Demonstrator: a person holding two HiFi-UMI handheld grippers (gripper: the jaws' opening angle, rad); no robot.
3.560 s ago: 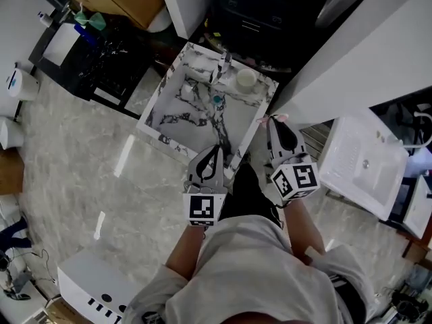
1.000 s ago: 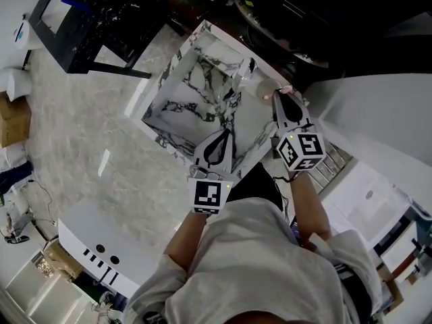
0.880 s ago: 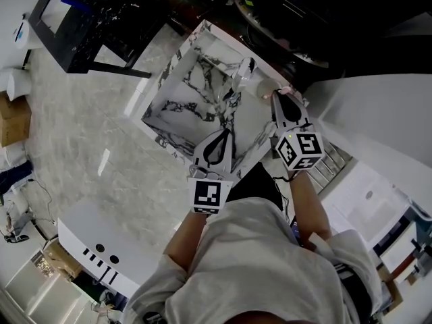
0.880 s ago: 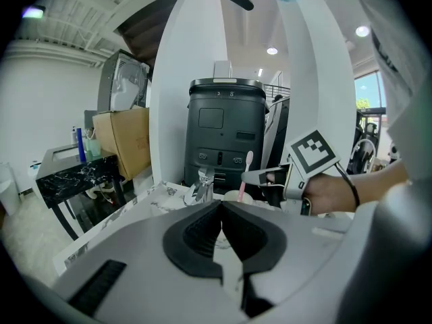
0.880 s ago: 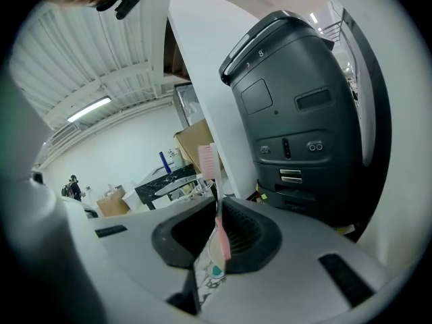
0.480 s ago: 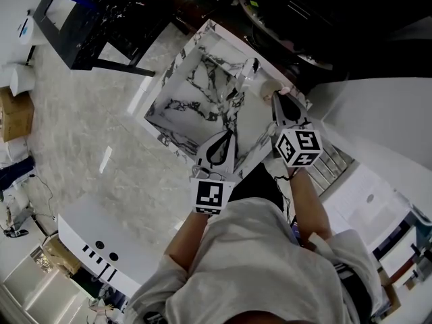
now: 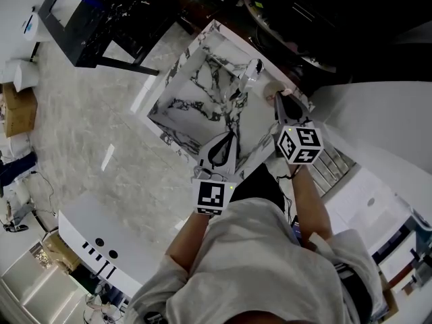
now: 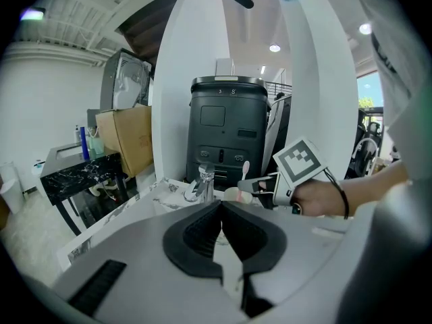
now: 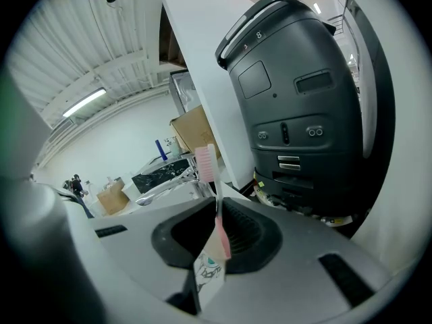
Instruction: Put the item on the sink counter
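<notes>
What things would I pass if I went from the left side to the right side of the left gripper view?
blue bottle → cardboard box → faucet → pink toothbrush → hand

The right gripper [image 7: 279, 101], its fingers clamped on the pink toothbrush [image 9: 215, 198], has moved from beside the near right edge of the tabletop [image 7: 174, 113] to its far right corner, close to the faucet [image 7: 248, 76].
</notes>
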